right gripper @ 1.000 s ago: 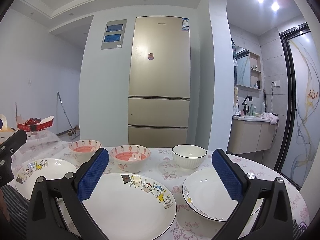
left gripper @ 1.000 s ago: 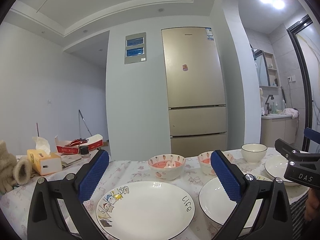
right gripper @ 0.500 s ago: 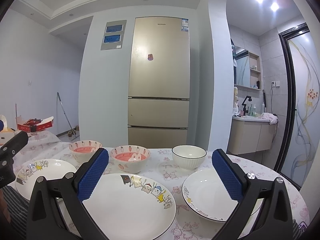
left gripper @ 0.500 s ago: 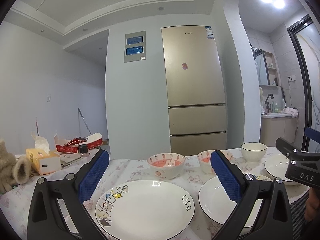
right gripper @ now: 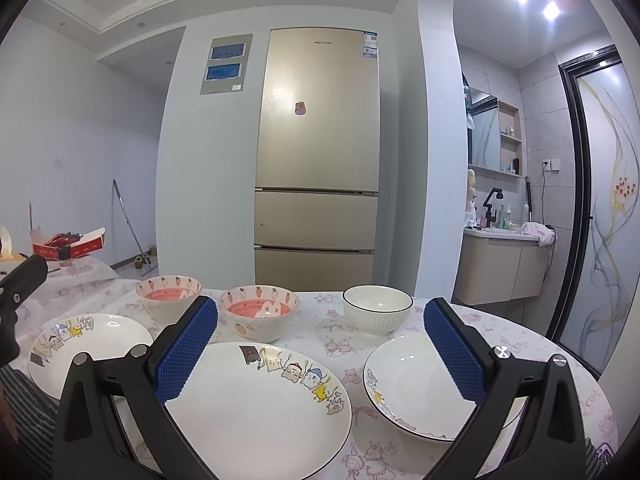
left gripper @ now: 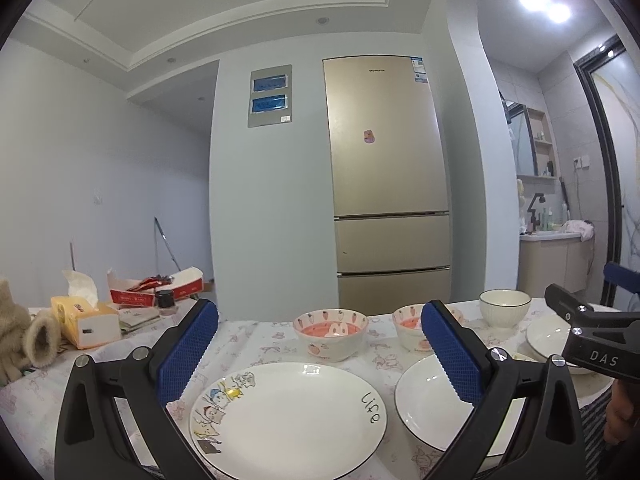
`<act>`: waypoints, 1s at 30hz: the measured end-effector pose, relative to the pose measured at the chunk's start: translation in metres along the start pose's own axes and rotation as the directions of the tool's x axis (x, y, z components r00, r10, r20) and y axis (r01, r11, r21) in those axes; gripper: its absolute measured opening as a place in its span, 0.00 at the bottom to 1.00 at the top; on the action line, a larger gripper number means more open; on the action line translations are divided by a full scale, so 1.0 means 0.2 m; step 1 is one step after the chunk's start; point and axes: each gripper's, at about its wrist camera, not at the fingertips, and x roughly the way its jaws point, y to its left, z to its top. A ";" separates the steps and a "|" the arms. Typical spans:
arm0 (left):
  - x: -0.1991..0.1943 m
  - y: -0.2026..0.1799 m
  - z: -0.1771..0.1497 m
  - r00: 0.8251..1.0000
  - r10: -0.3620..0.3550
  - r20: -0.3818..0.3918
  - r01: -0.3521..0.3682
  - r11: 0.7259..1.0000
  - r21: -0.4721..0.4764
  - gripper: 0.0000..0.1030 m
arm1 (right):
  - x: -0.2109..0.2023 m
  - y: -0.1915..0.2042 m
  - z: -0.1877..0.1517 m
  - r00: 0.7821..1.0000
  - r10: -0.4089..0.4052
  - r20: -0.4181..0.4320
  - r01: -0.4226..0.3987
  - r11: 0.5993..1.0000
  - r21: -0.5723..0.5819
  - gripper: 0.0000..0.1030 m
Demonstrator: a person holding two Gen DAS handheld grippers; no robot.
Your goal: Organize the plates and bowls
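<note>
Holding both grippers above the near edge of the table (right gripper: 400, 312), I am logging almost no change over the last second: the views are drifting only slightly and nothing on the cloth is moving.

- Left gripper (left gripper: 320, 344): jaws spread wide, carrying nothing. It is hovering over the "life" plate (left gripper: 288, 416), which is lying at 6 o'clock in its view.
- Right gripper (right gripper: 320, 340): jaws likewise spread, empty. It is hovering over the cartoon plate (right gripper: 260, 408) at 6 o'clock.
- Deep plate (right gripper: 412, 380): sitting at 4 o'clock in the right view, just beside the cartoon plate, apart from it.
- Pink bowl, left (right gripper: 168, 296) and pink bowl, right (right gripper: 260, 312): standing side by side at 11 and 12 o'clock, behind the plates.
- White bowl (right gripper: 378, 308): standing at 1 o'clock, apart from the pink pair.
- Tissue box (left gripper: 86, 320): resting at 9 o'clock in the left view, well apart from the dishes.

I am judging the task as not yet begun: every dish is lying separate and unstacked, and I am probably choosing a first plate to take.
</note>
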 end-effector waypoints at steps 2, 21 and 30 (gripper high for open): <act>0.00 0.00 0.01 1.000 -0.003 0.001 0.003 1.000 -0.005 1.00 | 0.00 -0.01 0.00 1.000 0.002 -0.001 -0.002 1.000 0.015 1.00; -0.09 0.21 0.49 0.997 0.021 -0.077 -0.021 1.000 0.001 1.00 | -0.02 0.02 0.41 0.995 0.085 -0.052 -0.085 0.996 -0.016 1.00; 0.09 0.30 0.71 0.995 -0.013 -0.095 0.009 0.999 -0.037 1.00 | 0.12 0.16 0.65 0.989 0.147 0.008 -0.147 0.987 0.063 1.00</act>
